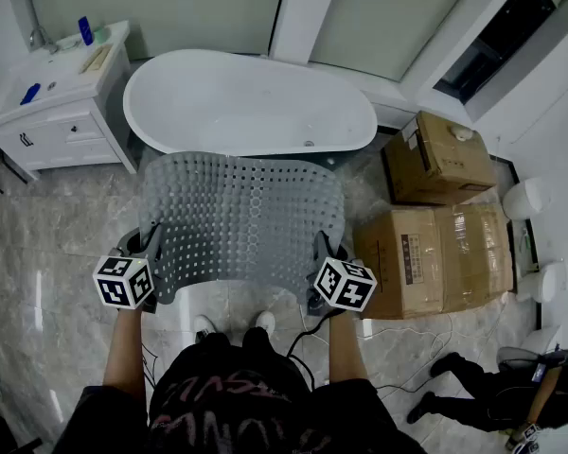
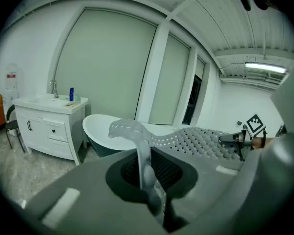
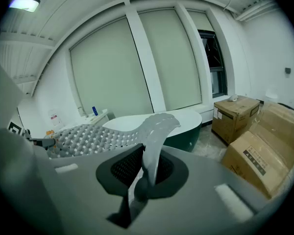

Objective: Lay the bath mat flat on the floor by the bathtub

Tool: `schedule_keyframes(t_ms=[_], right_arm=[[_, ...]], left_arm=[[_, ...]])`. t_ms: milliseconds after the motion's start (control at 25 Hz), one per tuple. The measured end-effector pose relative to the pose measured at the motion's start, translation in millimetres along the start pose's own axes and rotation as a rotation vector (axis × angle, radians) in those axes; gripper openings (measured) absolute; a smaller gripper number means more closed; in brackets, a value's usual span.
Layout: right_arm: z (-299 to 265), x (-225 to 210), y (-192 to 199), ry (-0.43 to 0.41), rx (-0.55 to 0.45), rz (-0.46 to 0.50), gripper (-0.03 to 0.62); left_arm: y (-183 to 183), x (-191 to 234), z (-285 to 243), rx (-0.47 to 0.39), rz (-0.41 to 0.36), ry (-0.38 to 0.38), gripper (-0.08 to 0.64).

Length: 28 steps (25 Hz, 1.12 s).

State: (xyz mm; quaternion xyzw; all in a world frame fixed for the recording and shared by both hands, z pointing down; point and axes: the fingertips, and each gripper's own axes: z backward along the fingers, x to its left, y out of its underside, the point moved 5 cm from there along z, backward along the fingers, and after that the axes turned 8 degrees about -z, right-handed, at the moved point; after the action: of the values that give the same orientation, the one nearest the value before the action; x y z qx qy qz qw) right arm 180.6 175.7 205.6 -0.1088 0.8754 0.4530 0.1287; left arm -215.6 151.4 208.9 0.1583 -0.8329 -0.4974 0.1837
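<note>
The grey, translucent bath mat (image 1: pixel 239 216), covered in bumps and holes, hangs spread between my two grippers above the marble floor, in front of the white bathtub (image 1: pixel 246 102). My left gripper (image 1: pixel 150 255) is shut on the mat's near left corner, and my right gripper (image 1: pixel 320 255) is shut on its near right corner. In the left gripper view the mat's edge (image 2: pixel 139 141) rises from between the shut jaws (image 2: pixel 149 182) and stretches right toward the other gripper. The right gripper view shows the mat's edge (image 3: pixel 154 131) pinched the same way (image 3: pixel 141 182). The far edge droops near the tub.
A white vanity (image 1: pixel 57 102) with a basin stands left of the tub. Two cardboard boxes (image 1: pixel 440 159) (image 1: pixel 435 258) sit on the floor to the right. Cables trail by my feet (image 1: pixel 232 324). Another person (image 1: pixel 488 386) is at the lower right.
</note>
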Motion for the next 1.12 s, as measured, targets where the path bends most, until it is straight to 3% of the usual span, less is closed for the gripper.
schedule_keyframes(t_ms=[680, 1120], right_arm=[[13, 18, 16, -0.016, -0.009, 0.003, 0.044], [26, 49, 32, 0.036, -0.026, 0.017, 0.044]], left_arm=[[11, -3, 14, -0.007, -0.017, 0.050, 0.020], [23, 15, 29, -0.021, -0.015, 0.118, 0.020]])
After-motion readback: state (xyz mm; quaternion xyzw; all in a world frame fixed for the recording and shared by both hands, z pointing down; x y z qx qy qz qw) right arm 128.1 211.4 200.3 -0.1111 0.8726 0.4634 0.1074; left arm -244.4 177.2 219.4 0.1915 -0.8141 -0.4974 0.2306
